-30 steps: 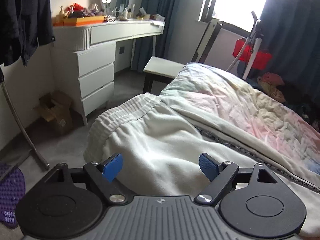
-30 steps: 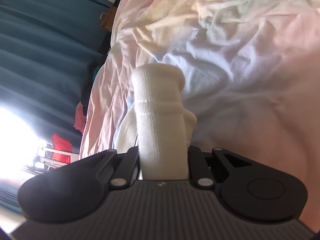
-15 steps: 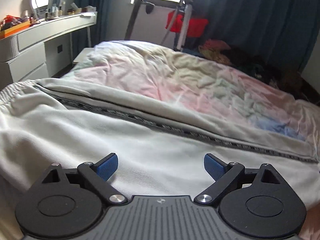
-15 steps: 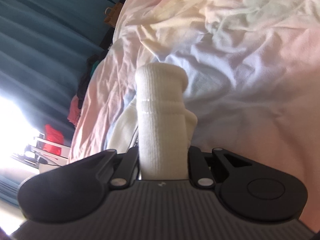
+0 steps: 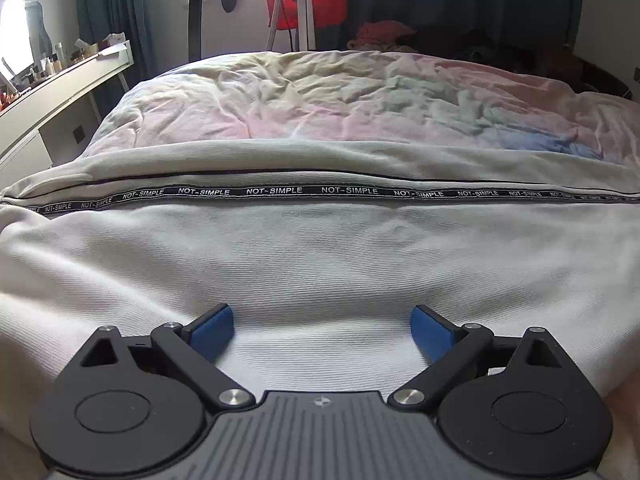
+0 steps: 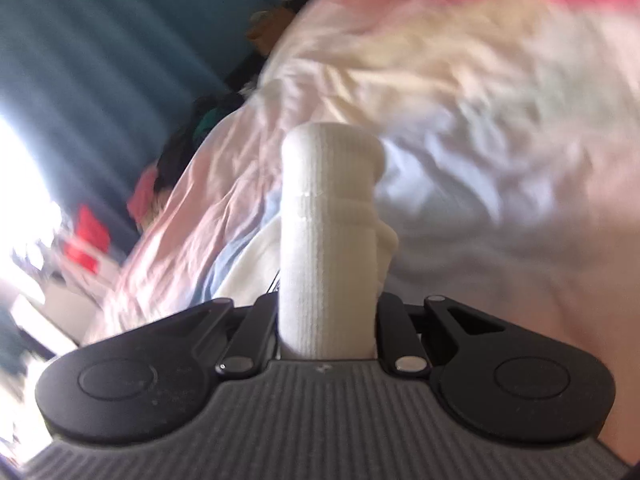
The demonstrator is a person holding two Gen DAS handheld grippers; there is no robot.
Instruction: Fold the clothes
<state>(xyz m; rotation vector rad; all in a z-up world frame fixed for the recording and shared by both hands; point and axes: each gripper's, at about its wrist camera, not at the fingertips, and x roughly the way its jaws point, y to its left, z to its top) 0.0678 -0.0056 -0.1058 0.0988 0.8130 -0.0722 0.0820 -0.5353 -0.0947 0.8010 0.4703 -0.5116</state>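
A garment (image 5: pixel 320 264) lies spread across the near edge of a bed, a lettered tape (image 5: pixel 280 191) running along it from left to right. Behind it stretches a rumpled duvet (image 5: pixel 340 96); a dressing table (image 5: pixel 60 84) stands to the left.

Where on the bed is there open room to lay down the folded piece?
Free: the rumpled pastel duvet beyond the white garment and its black lettered tape. Crowded: the far edge, where clothes pile by the curtain.
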